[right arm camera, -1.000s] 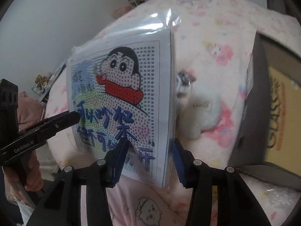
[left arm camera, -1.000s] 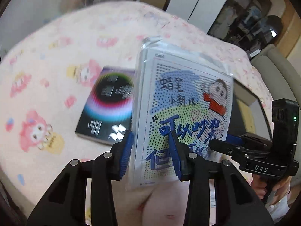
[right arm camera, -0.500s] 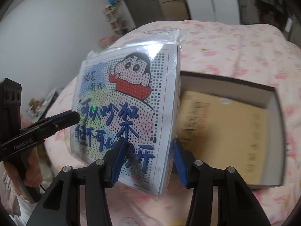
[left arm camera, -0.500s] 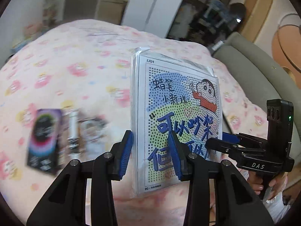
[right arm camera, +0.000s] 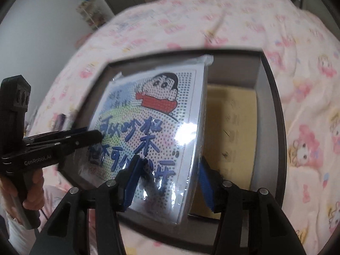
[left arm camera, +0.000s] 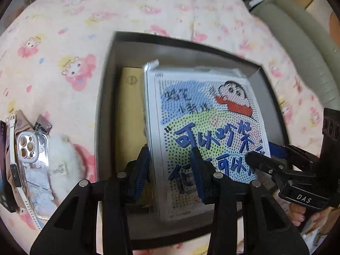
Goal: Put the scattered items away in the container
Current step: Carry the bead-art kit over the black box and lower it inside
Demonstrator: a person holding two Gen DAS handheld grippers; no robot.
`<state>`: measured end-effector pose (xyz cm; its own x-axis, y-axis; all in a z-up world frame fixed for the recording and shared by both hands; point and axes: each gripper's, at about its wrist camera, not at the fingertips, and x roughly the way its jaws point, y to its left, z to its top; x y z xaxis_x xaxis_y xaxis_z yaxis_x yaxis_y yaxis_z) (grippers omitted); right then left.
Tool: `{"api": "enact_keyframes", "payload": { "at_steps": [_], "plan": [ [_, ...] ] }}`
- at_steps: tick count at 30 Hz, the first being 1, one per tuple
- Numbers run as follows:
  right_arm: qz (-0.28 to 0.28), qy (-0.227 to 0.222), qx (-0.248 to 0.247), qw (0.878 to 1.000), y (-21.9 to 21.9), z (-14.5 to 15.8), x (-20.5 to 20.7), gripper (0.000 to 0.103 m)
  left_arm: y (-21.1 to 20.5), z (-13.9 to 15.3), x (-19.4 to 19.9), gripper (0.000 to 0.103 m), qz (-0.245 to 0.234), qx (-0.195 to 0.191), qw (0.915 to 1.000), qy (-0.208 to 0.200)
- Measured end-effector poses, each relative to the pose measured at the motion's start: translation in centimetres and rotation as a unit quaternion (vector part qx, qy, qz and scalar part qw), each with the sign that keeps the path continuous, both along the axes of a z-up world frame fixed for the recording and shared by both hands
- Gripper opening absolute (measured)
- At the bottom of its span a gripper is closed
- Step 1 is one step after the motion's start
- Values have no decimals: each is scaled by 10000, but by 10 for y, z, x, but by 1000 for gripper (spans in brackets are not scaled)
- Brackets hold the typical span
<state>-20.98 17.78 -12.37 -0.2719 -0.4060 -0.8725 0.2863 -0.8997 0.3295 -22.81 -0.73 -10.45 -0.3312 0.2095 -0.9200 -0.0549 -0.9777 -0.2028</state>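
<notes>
Both grippers, left [left arm camera: 170, 165] and right [right arm camera: 167, 180], hold our kit [left arm camera: 204, 131] tilted over the box [left arm camera: 106, 97]; left pads clamp it, right jaws are opening around it. If right lets go early, we risk it swinging crooked onto the rim.

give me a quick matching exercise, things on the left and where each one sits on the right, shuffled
Things:
1. cartoon bead kit
2. yellow board
3. clear phone case
4. white fluffy pouch

Places:
A. flat on the box floor
B. on the bedspread, right beside the box wall
C. held above the open box by both grippers
D. on the bedspread, farther from the box, beside the pouch

Pairs: 1-C, 2-A, 3-D, 4-B
</notes>
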Motion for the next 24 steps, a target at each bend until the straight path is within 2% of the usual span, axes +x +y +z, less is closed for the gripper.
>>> {"api": "enact_keyframes", "payload": {
  "at_steps": [1,2,4,7,9,12,15,21,24],
  "plan": [
    [25,-195,-127,9997,1,-4,-5,51,6,1,-3,41,-86,-105,9999,26],
    [58,-361,-170,9992,0,-8,-9,51,11,0,-7,41,-164,10,9998,-87],
    [84,-292,31,9995,-4,-10,-7,51,15,-6,-17,41,-126,154,9992,-348],
    [-101,443,489,9978,-9,11,-4,51,21,-7,-24,40,-4,-317,9992,-245],
    [-231,796,498,9953,-6,23,-3,51,20,-13,-28,43,139,-451,9983,-337],
    [-298,775,285,9961,6,26,-6,51,26,-27,-36,43,310,-908,9939,-547],
    [-300,678,323,9967,9,30,-6,50,35,-31,-47,52,355,-1264,9895,-599],
    [-85,667,469,9966,5,22,-3,50,33,-27,-56,53,453,-1157,9891,-785],
    [43,616,482,9969,3,16,-5,50,33,-30,-63,62,372,-912,9902,-989]
  ]
}}
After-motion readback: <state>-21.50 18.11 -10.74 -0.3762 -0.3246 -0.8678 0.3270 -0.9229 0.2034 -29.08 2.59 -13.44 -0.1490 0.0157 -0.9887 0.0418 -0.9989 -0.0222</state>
